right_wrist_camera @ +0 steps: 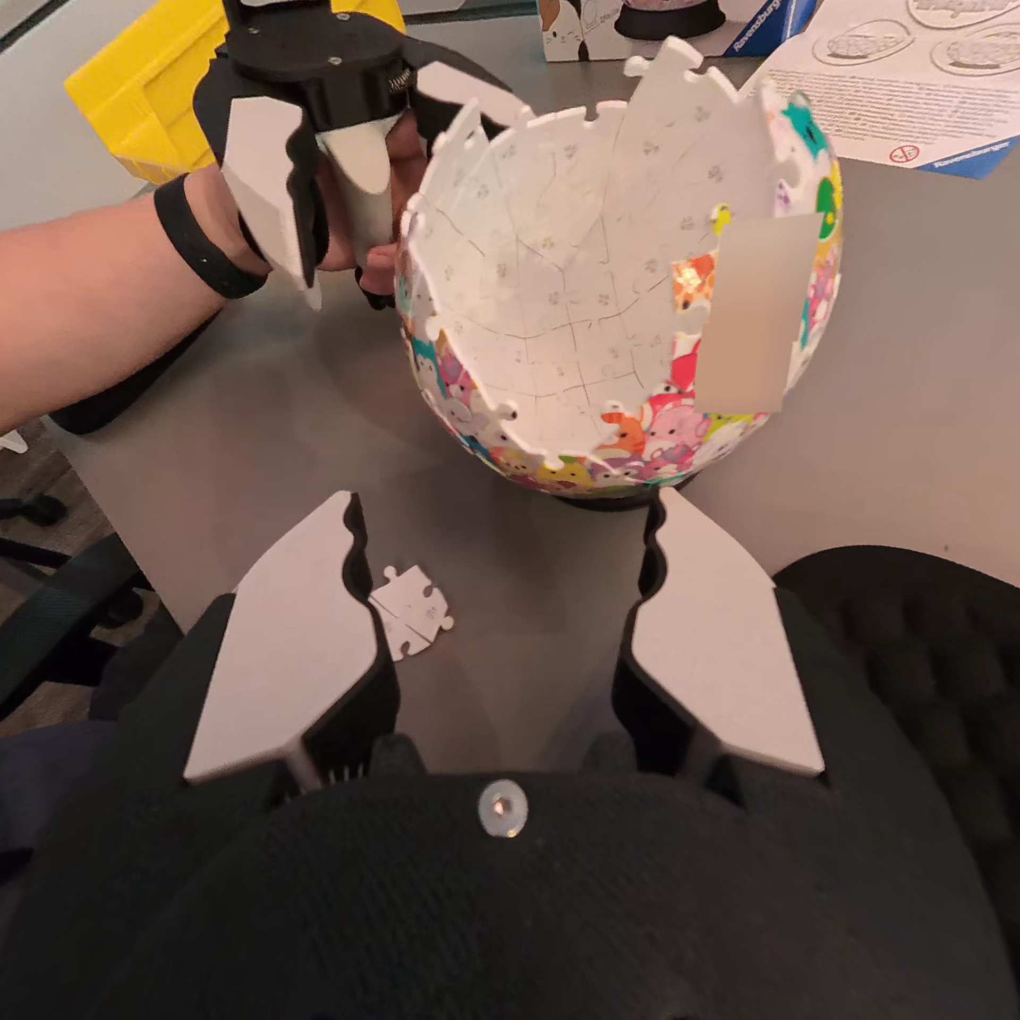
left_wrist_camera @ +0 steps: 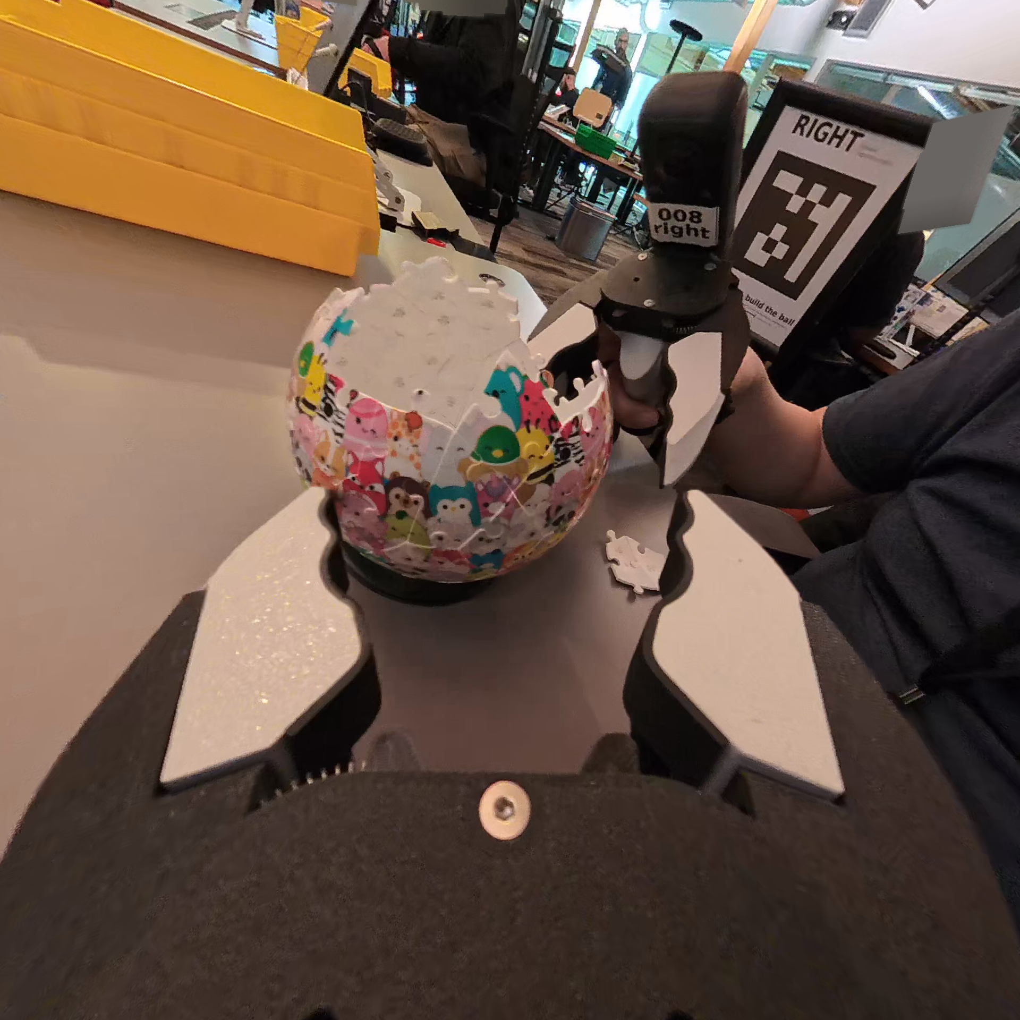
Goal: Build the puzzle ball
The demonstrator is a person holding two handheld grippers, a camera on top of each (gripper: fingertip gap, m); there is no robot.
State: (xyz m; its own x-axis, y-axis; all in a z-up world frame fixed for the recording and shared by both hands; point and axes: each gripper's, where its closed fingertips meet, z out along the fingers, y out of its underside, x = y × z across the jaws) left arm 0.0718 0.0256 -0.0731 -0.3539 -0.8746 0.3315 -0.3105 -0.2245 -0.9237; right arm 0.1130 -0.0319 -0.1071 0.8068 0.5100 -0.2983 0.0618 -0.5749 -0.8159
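Observation:
The puzzle ball (left_wrist_camera: 452, 441) is a partly built shell with colourful cartoon animals outside and a white inside (right_wrist_camera: 552, 287). It sits tilted on a black ring stand (left_wrist_camera: 419, 588) with its top open and jagged. A small white cluster of joined pieces (right_wrist_camera: 411, 612) lies face down on the table beside it, also in the left wrist view (left_wrist_camera: 635, 557). My left gripper (left_wrist_camera: 505, 497) is open and empty just in front of the ball. My right gripper (right_wrist_camera: 505, 497) is open and empty, short of the ball, its left finger next to the cluster. Each gripper shows in the other's view (left_wrist_camera: 612, 419) (right_wrist_camera: 381, 232), close beside the ball.
Yellow bins (left_wrist_camera: 165, 138) stand at the back of the grey table (left_wrist_camera: 110, 441). A puzzle box (right_wrist_camera: 773, 22) and a printed instruction sheet (right_wrist_camera: 910, 83) lie beyond the ball. A marker sign (left_wrist_camera: 800, 221) and a black chair (right_wrist_camera: 910, 635) stand at the table's edge.

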